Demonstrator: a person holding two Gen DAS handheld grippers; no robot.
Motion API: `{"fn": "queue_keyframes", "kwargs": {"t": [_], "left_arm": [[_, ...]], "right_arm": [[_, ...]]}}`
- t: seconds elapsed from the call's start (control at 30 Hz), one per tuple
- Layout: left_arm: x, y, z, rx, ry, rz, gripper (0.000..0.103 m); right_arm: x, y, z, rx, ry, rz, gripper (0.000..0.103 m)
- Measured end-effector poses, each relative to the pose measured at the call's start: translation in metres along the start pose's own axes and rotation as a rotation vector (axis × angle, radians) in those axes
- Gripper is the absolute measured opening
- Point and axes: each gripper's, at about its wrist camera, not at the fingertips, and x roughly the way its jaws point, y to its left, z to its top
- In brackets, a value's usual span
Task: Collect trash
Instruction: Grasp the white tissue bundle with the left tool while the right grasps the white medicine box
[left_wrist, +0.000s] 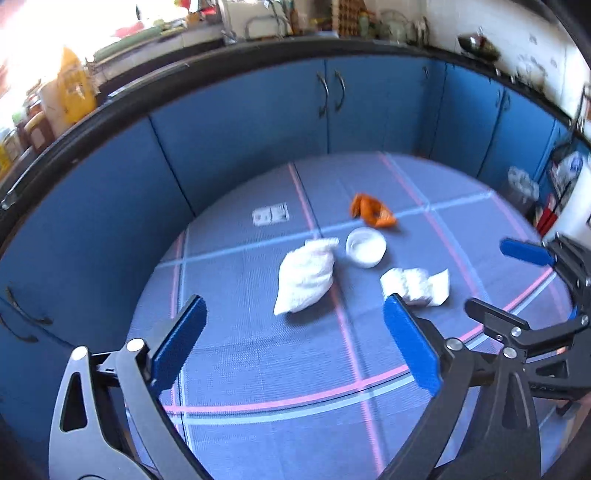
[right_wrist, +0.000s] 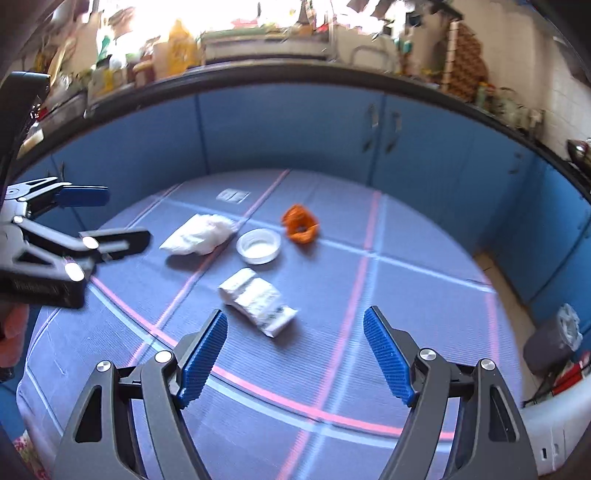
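Trash lies on a blue mat (left_wrist: 258, 350): a crumpled white bag (left_wrist: 306, 275), a white cup (left_wrist: 365, 246), an orange wrapper (left_wrist: 373, 210) and a crumpled white printed wrapper (left_wrist: 417, 286). My left gripper (left_wrist: 291, 317) is open and empty, above the mat, short of the white bag. In the right wrist view the printed wrapper (right_wrist: 258, 299) lies just beyond my open, empty right gripper (right_wrist: 295, 328); the cup (right_wrist: 258, 246), bag (right_wrist: 199, 234) and orange wrapper (right_wrist: 301, 223) lie farther off. Each gripper shows at the edge of the other's view.
Blue cabinets (left_wrist: 258, 122) under a cluttered dark counter ring the mat's far side. A small paper label (left_wrist: 270, 215) lies on the mat. A grey bin (right_wrist: 550, 343) with white contents stands off the mat at right.
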Motion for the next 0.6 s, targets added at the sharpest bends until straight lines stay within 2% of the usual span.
{"fn": "queue_keyframes", "kwargs": {"t": [0.17, 0.33, 0.37, 0.4, 0.5, 0.57, 0.6], "left_arm": [[0.022, -0.004, -0.004, 0.062, 0.025, -0.019, 0.093], [0.044, 0.003, 0.003, 0.047, 0.046, -0.06, 0.092], [0.046, 0.003, 0.005, 0.044, 0.049, -0.062, 0.092], [0.051, 0.005, 0.007, 0.036, 0.053, -0.059, 0.089], [0.063, 0.009, 0.01, -0.003, 0.088, -0.088, 0.077], [0.07, 0.013, 0.01, -0.033, 0.107, -0.112, 0.071], [0.072, 0.014, 0.01, -0.046, 0.116, -0.119, 0.064]], "right_arm": [[0.032, 0.012, 0.006, -0.02, 0.053, 0.019, 0.074], [0.054, 0.017, 0.011, -0.041, 0.086, 0.027, 0.073], [0.058, 0.017, 0.012, -0.048, 0.089, 0.025, 0.063], [0.06, 0.017, 0.012, -0.051, 0.098, 0.028, 0.046], [0.061, 0.011, 0.013, -0.034, 0.114, 0.062, 0.031], [0.057, 0.008, 0.012, -0.047, 0.112, 0.053, 0.029], [0.054, 0.006, 0.012, -0.051, 0.106, 0.037, 0.029]]}}
